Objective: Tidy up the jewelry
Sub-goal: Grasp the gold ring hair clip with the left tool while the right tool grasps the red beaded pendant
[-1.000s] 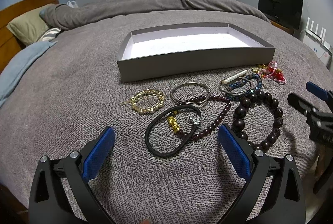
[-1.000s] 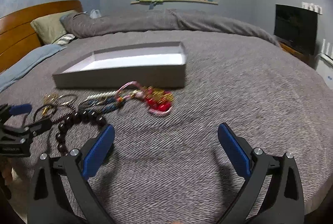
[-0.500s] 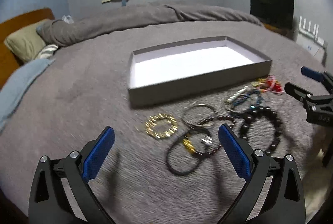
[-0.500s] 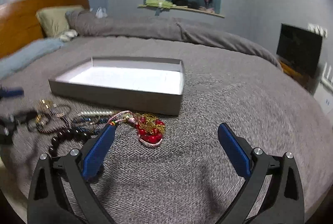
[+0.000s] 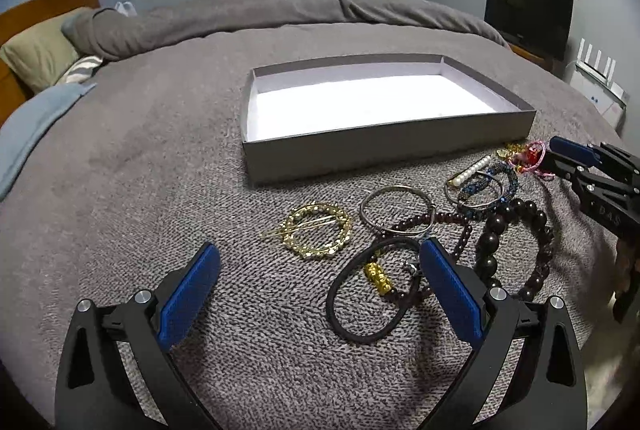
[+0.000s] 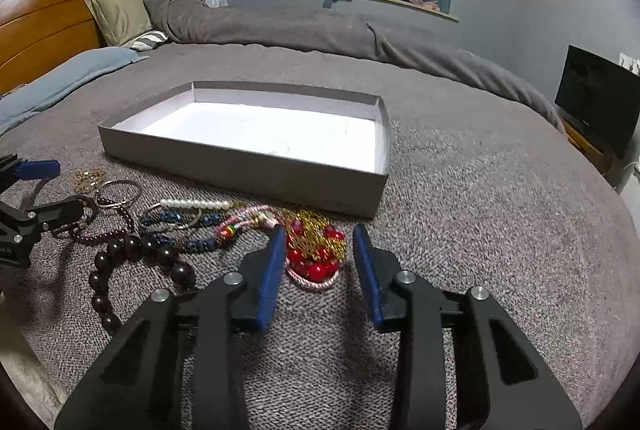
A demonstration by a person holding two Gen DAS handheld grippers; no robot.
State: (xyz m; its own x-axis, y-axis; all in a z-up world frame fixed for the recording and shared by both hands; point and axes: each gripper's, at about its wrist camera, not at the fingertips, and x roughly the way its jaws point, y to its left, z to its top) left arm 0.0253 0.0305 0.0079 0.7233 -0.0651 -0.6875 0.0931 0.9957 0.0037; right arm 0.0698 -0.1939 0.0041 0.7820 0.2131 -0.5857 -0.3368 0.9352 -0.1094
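On the bed (image 5: 120, 190) the open box (image 5: 384, 150) lies ahead of me, and the jewelry is strewn in front of its near wall. From my left claw (image 5: 320, 282), the pin-and-ring clasp (image 5: 316, 230) is furthest left, the plain bangle (image 5: 396, 210) to its right, the cord loop (image 5: 372, 294) nearest me. Further right lie the big-bead bracelet (image 5: 516, 242) and the pearl strand (image 5: 472, 170). The tassel cluster (image 6: 316, 250) sits between the closing fingers of my right claw (image 6: 320, 262), just before the box's near corner. Pillows (image 6: 124, 10) lie behind.
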